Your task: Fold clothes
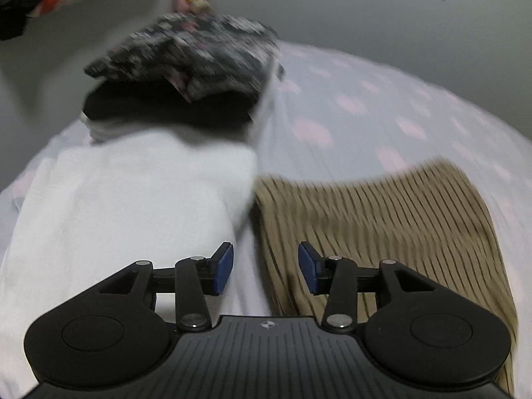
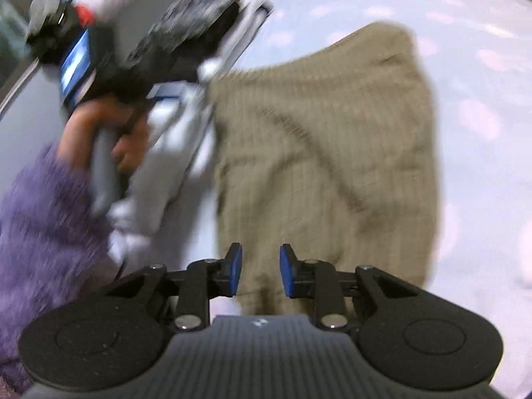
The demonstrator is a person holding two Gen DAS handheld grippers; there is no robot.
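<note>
A tan ribbed garment (image 1: pixel 382 219) lies flat on the bed, and it also fills the middle of the right wrist view (image 2: pixel 319 153). A folded white garment (image 1: pixel 133 193) lies to its left. My left gripper (image 1: pixel 265 267) is open and empty, over the seam between the white and tan garments. My right gripper (image 2: pixel 258 269) is open and empty above the near edge of the tan garment. In the right wrist view the left hand in a purple sleeve (image 2: pixel 43 219) holds the other gripper's handle (image 2: pixel 103 166) over the white garment (image 2: pixel 173 153).
A stack of folded clothes, dark patterned fabric (image 1: pixel 189 56) on top of black, sits beyond the white garment. The bed has a pale sheet with pink dots (image 1: pixel 365 106). A grey wall (image 1: pixel 332 6) stands behind the bed. Both views are motion-blurred.
</note>
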